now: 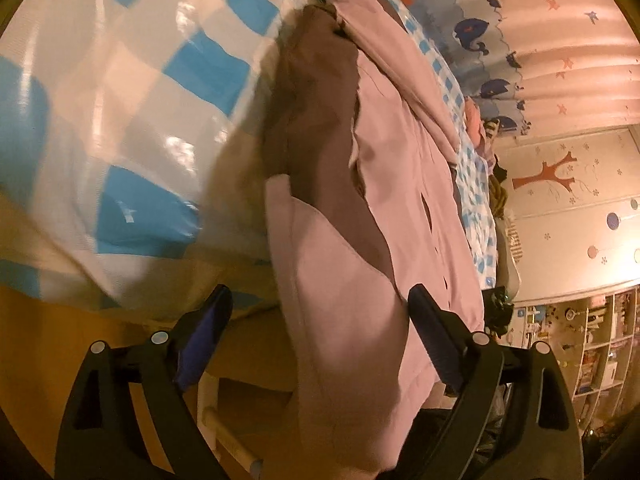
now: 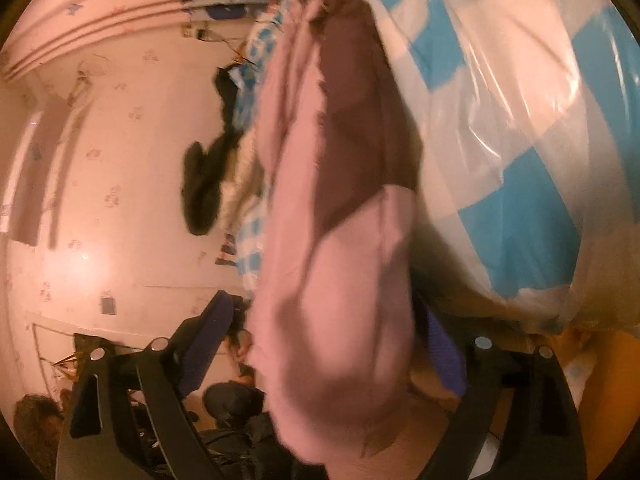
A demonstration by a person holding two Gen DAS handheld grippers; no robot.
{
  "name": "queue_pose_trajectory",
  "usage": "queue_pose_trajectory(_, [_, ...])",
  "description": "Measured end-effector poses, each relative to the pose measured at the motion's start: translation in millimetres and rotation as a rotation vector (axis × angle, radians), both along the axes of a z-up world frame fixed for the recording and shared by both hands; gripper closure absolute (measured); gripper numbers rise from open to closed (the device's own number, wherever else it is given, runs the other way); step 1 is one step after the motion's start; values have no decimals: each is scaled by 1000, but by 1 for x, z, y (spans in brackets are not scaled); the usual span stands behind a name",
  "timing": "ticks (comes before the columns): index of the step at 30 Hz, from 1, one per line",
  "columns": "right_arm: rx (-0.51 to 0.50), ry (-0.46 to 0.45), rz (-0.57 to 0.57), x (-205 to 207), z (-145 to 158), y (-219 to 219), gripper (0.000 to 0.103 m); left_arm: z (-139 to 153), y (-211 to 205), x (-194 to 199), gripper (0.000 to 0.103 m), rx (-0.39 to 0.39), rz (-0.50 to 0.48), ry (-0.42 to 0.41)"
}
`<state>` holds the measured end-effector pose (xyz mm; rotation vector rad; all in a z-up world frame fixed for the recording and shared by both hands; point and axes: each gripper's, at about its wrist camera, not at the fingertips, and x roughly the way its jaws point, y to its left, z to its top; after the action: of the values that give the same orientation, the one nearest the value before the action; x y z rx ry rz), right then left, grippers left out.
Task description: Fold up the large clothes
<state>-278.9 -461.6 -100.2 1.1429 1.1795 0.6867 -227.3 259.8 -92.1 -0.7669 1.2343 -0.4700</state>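
Two grippers, and you hold both with their fingers spread wide. Your left gripper (image 1: 320, 320) has the pink and brown garment (image 1: 400, 184) hanging loose between its fingers; no pad presses on it. The garment lies on the blue and white checked cover (image 1: 120, 100). Your right gripper (image 2: 324, 332) has the same cloth between its fingers, not pinched.
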Motion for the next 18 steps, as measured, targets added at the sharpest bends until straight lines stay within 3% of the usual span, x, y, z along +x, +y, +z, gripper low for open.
queue_pose_trajectory(10, [16,15,76,5,-13,24,10,-8,-39,15,17,13,-77,4])
queue_pose_trajectory(15, [5,12,104,6,-15,31,10,-4,-44,12,17,96,-69,1])
queue_pose_trajectory(17, [-10,-13,105,6,-11,35,25,1,-50,10,17,159,-65,-18])
queue_pose_trajectory(18, [-17,-12,105,5,-10,36,49,5,-52,10,21,193,-66,-23])
